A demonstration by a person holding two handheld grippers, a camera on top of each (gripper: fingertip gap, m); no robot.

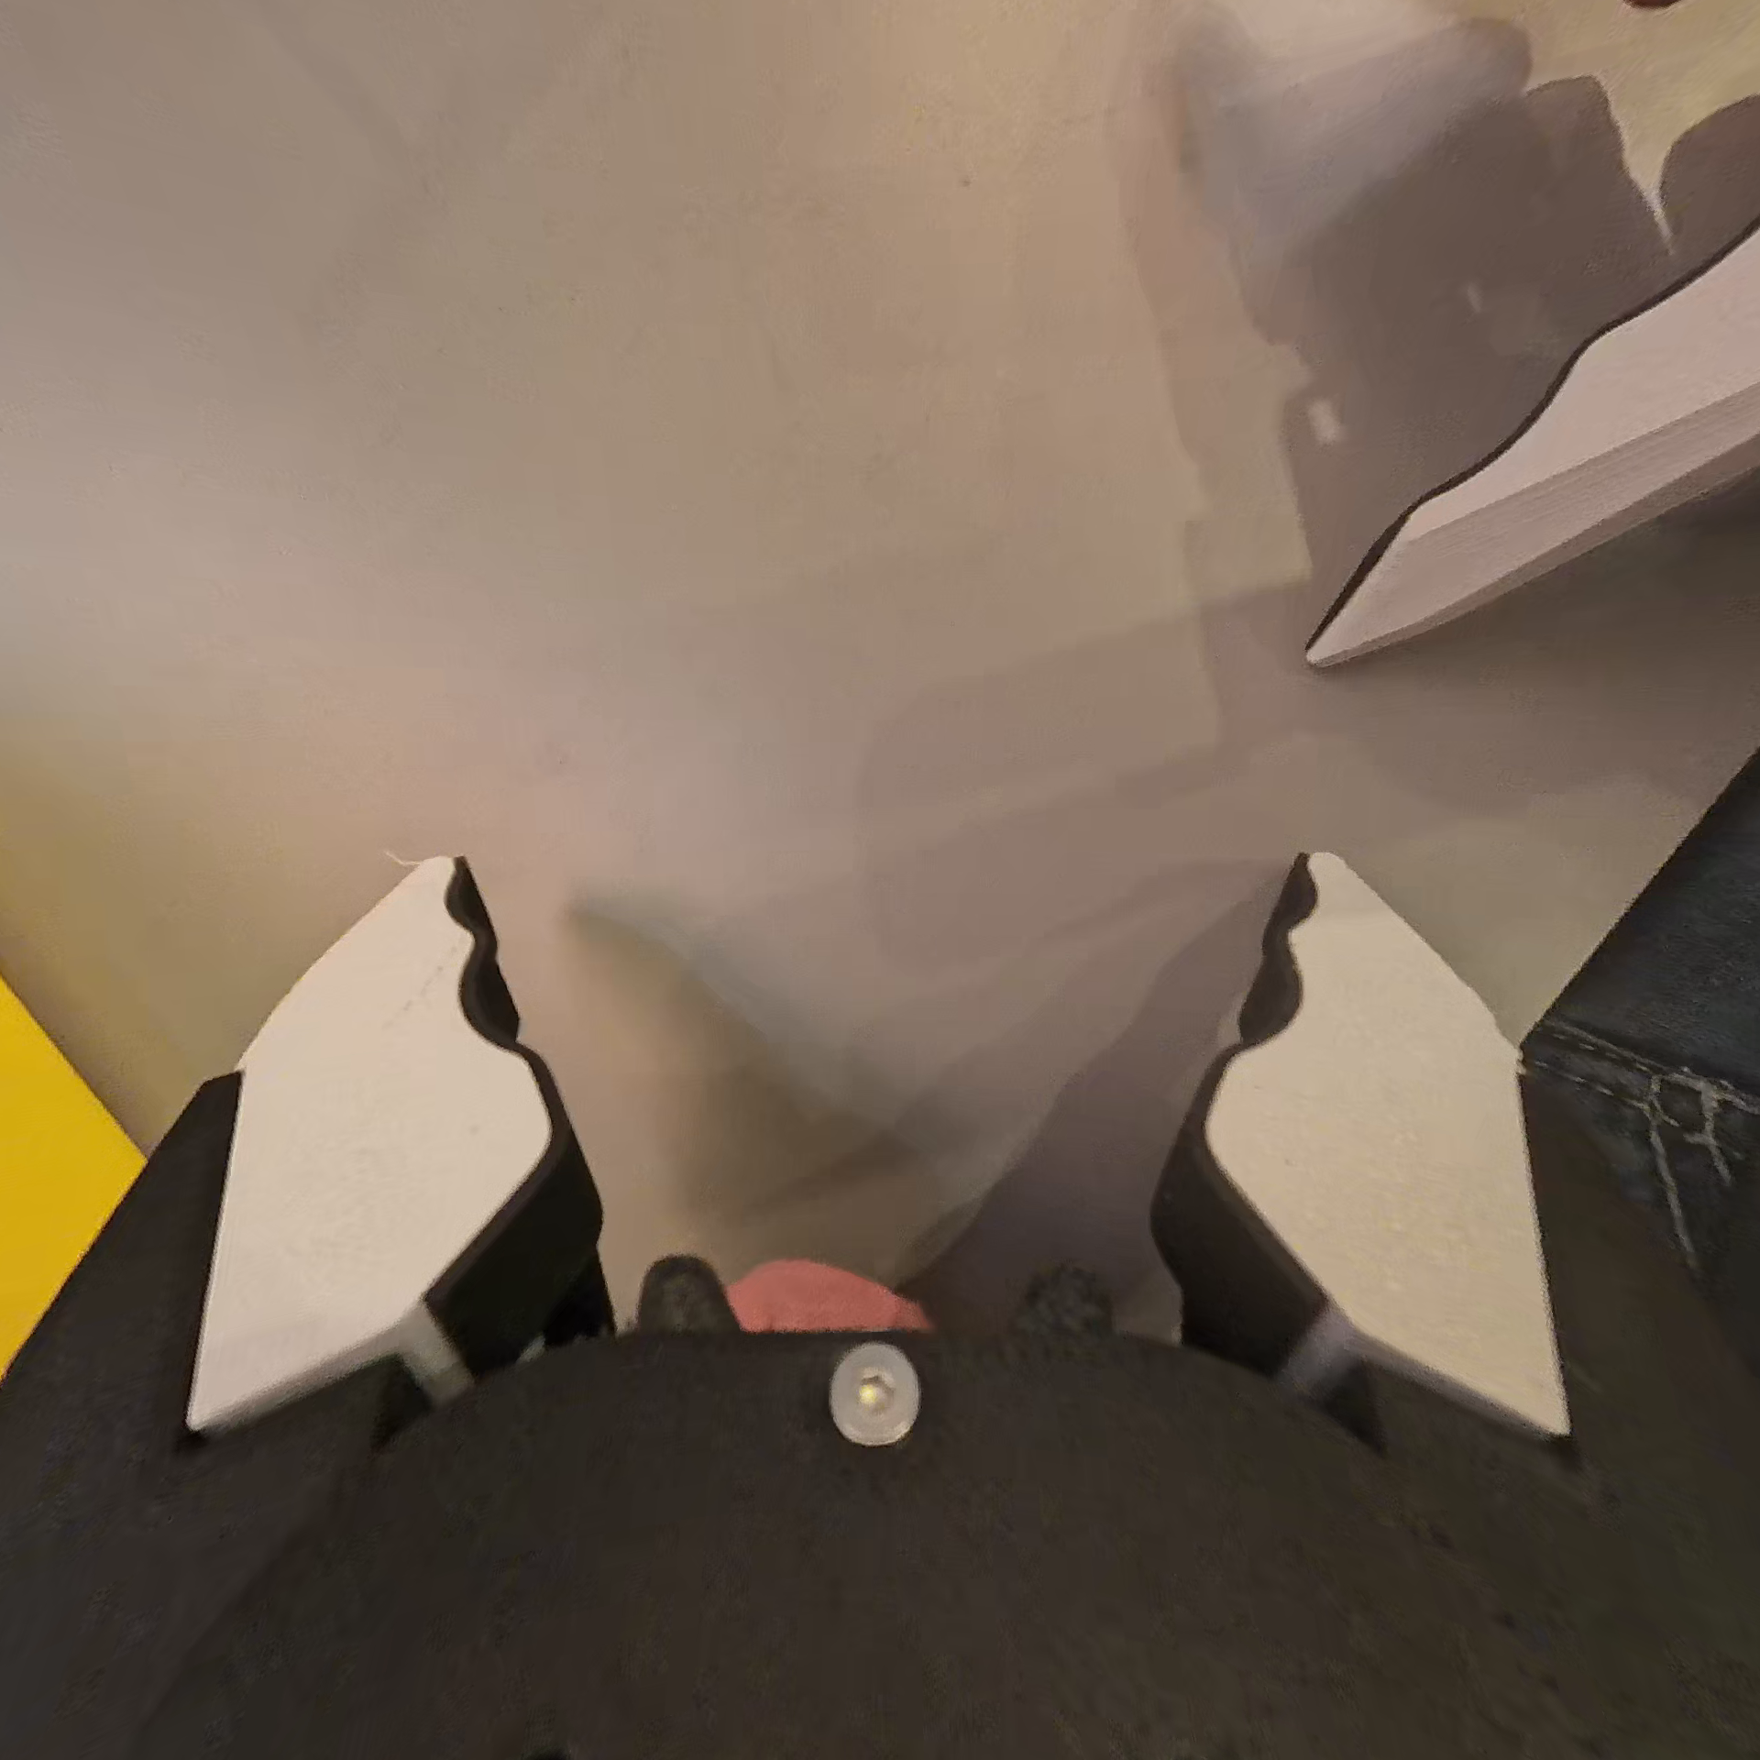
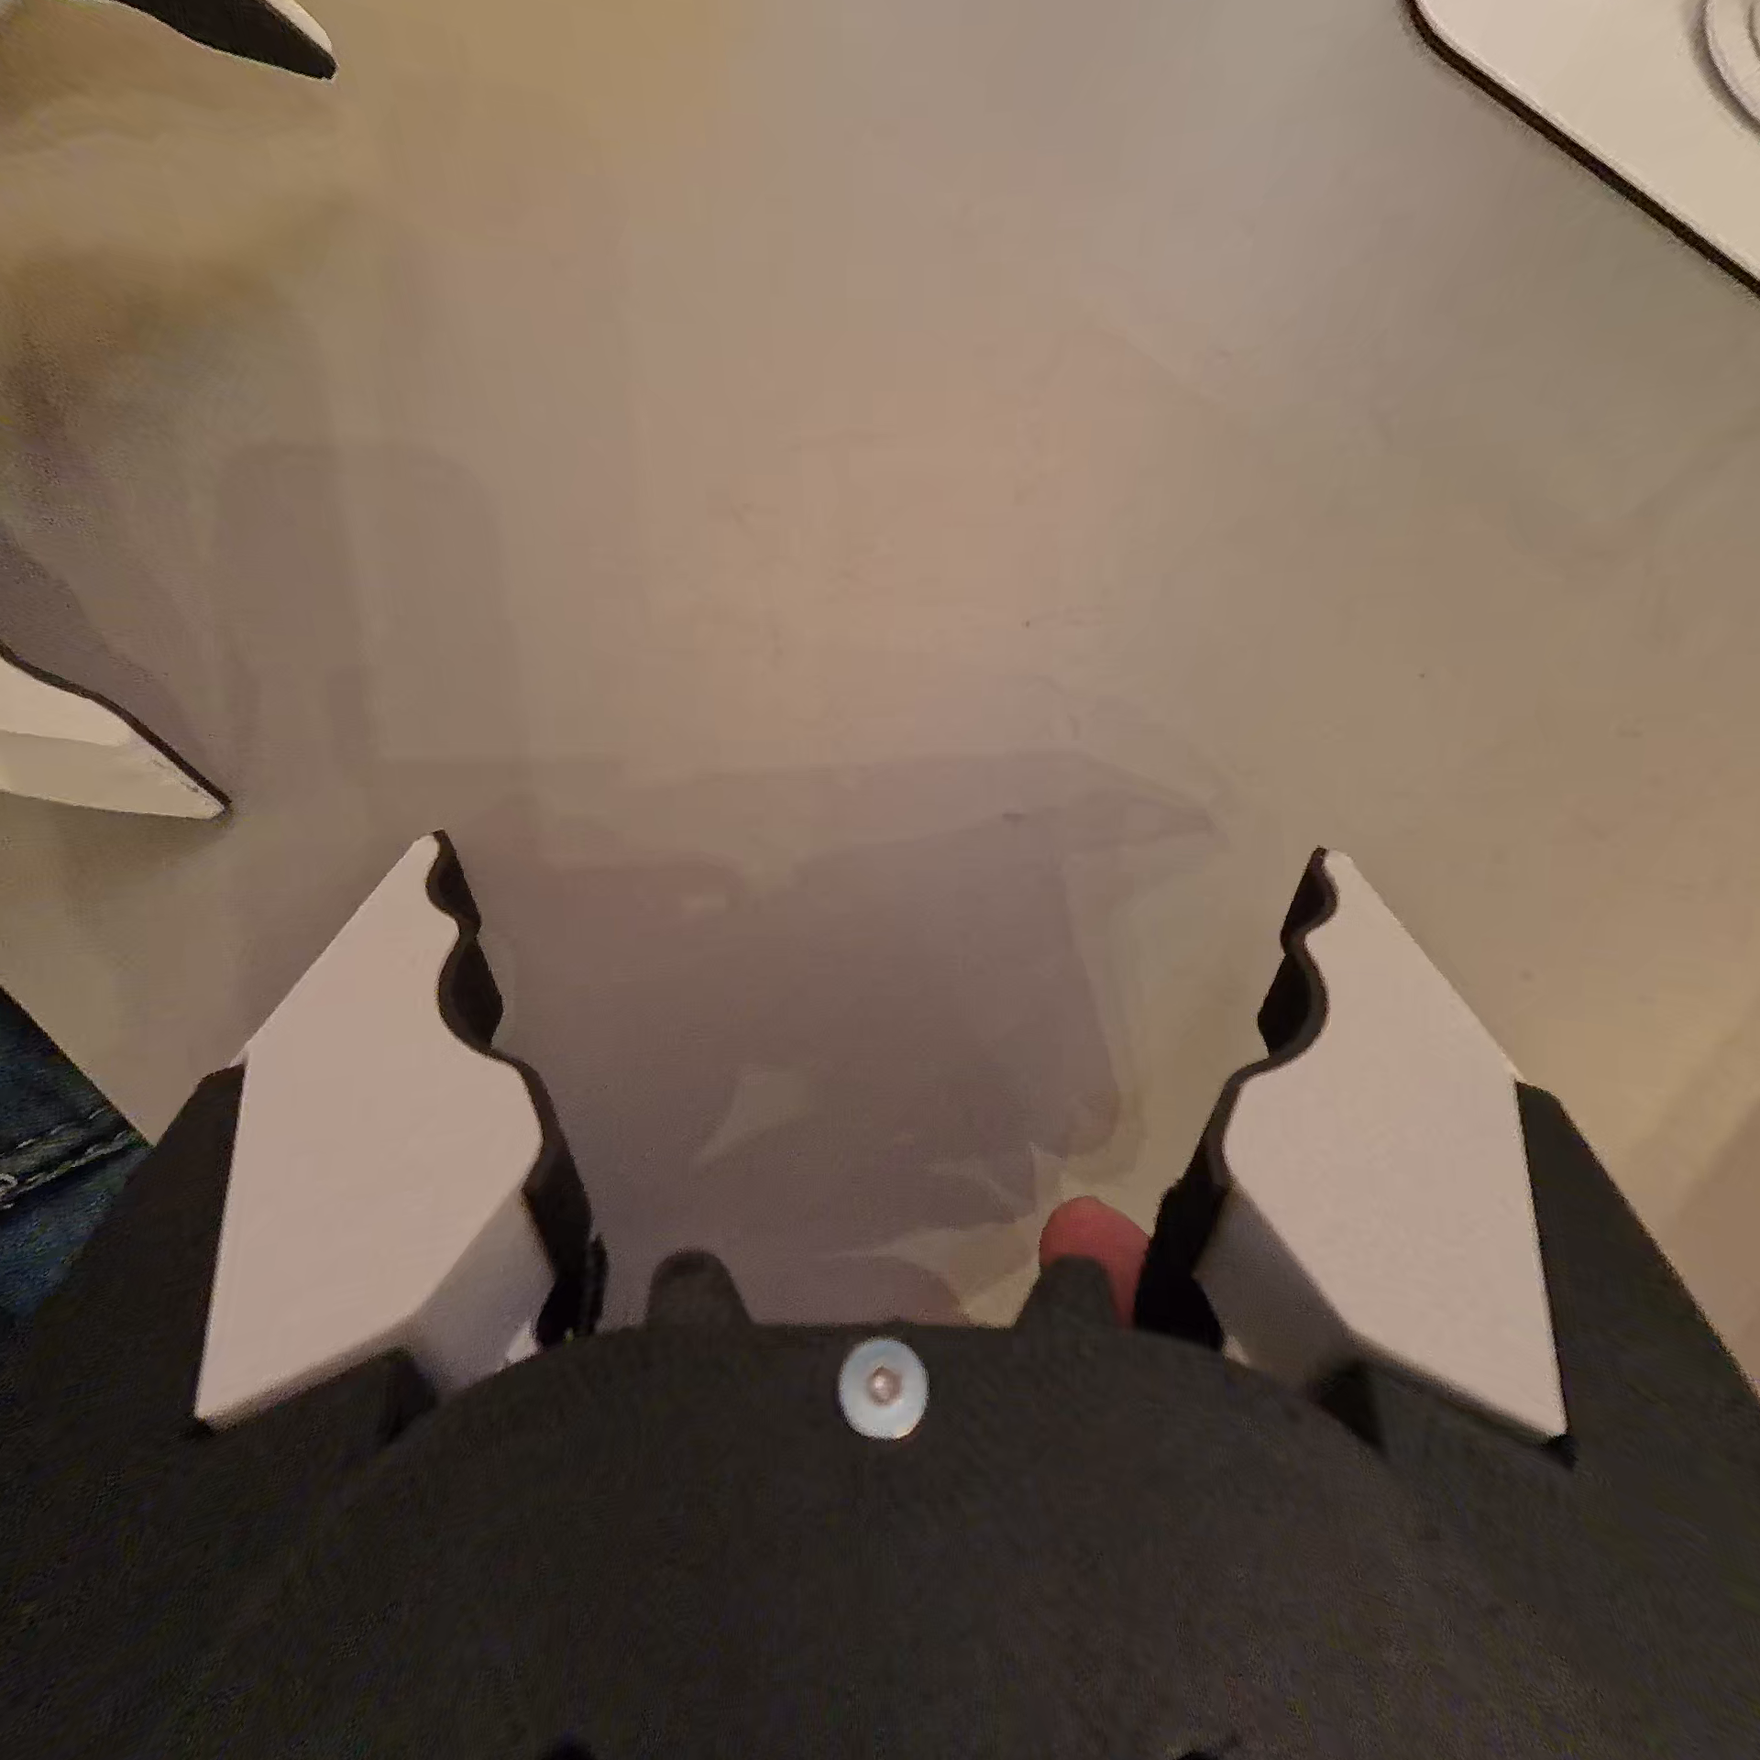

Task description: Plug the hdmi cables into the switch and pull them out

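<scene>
No HDMI cable and no switch show in either view. My left gripper (image 1: 881,862) is open and empty, its white fingers with black pads spread wide over a bare glossy beige table (image 1: 667,476). My right gripper (image 2: 876,843) is also open and empty over the same table (image 2: 857,476). One white finger of the right gripper (image 1: 1571,476) shows at the right edge of the left wrist view. Two white fingers of the left gripper (image 2: 105,762) show at the left edge of the right wrist view, close beside my right gripper.
A yellow thing (image 1: 48,1143) sits at the table's left edge. A person's blue jeans (image 1: 1676,1095) show past the near table edge, also in the right wrist view (image 2: 48,1143). A flat white thing with a dark rim (image 2: 1619,124) lies at the far right.
</scene>
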